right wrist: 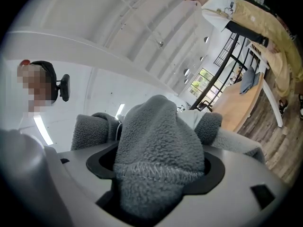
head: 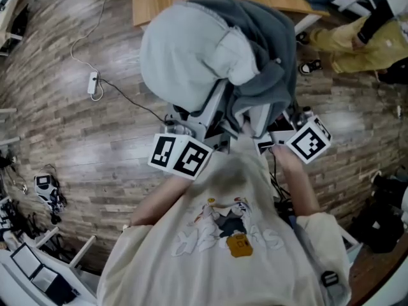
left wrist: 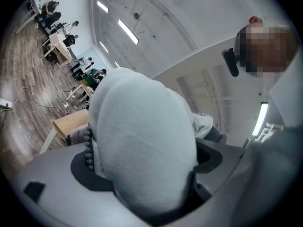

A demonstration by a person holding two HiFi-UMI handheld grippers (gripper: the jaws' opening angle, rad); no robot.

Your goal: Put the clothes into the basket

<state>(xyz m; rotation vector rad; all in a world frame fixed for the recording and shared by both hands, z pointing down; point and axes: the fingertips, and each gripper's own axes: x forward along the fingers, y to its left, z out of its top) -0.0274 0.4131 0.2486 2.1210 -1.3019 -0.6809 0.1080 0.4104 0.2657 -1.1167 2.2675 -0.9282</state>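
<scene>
Both grippers are raised and tilted up toward the ceiling, close to the person's chest. A pale grey-blue garment (head: 185, 56) is bunched over my left gripper (head: 199, 118). In the left gripper view that garment (left wrist: 142, 145) fills the space between the jaws, and the left gripper (left wrist: 142, 195) is shut on it. A dark grey fleece garment (head: 271, 62) hangs over my right gripper (head: 264, 125). The fleece (right wrist: 158, 150) is wedged between the jaws of the right gripper (right wrist: 158, 186), which is shut on it. Cloth hides the fingertips. No basket shows in any view.
A wooden table (head: 153, 2) stands just beyond the held clothes. A cable with a power strip (head: 94, 81) lies on the plank floor at the left. A person in yellow (head: 363, 40) is at the upper right. White frames (head: 38, 266) stand at the lower left.
</scene>
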